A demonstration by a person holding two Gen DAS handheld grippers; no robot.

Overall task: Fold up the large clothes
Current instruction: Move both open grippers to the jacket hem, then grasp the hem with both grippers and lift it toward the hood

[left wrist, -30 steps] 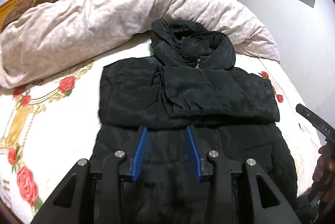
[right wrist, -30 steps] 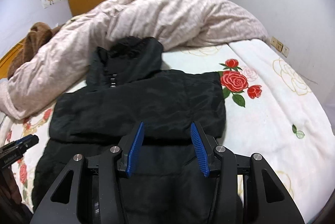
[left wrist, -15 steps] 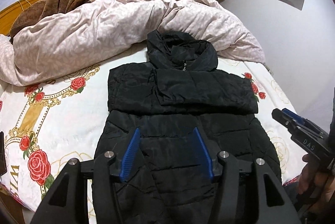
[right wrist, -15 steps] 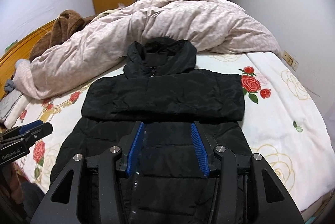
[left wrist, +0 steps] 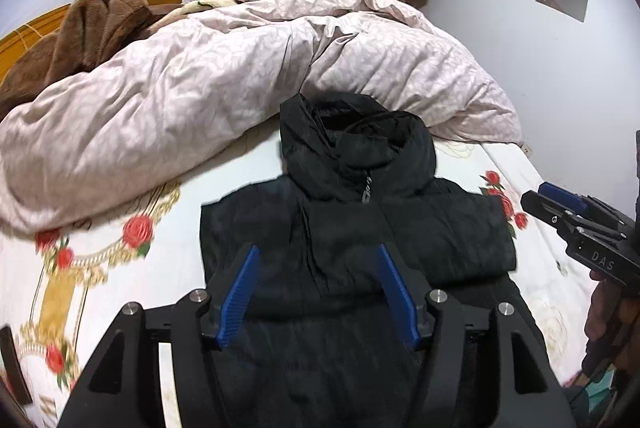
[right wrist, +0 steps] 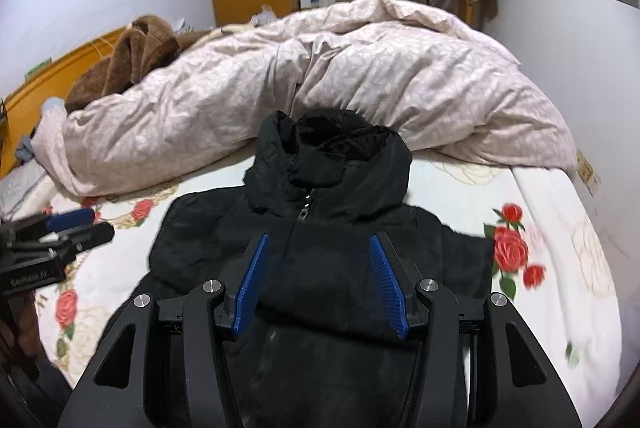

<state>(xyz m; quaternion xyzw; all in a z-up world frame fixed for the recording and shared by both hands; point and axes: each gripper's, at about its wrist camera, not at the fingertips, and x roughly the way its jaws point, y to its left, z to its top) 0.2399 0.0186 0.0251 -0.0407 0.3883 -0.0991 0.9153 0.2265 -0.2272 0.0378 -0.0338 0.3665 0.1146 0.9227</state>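
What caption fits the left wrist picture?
Open left gripper above a black jacket with sleeves folded in, on a rose-print bed.

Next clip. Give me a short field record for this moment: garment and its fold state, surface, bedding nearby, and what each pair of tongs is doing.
garment: black hooded jacket, zip up, front facing up
fold state: sleeves folded across the chest; lower body not yet folded up
surface: floral bedsheet
bedding: pink duvet bunched behind the hood; brown blanket at far left
left tongs: open, nothing between the pads, jaws have just been opening, above the jacket
right tongs: open, empty, jaws have just been opening, above the jacket
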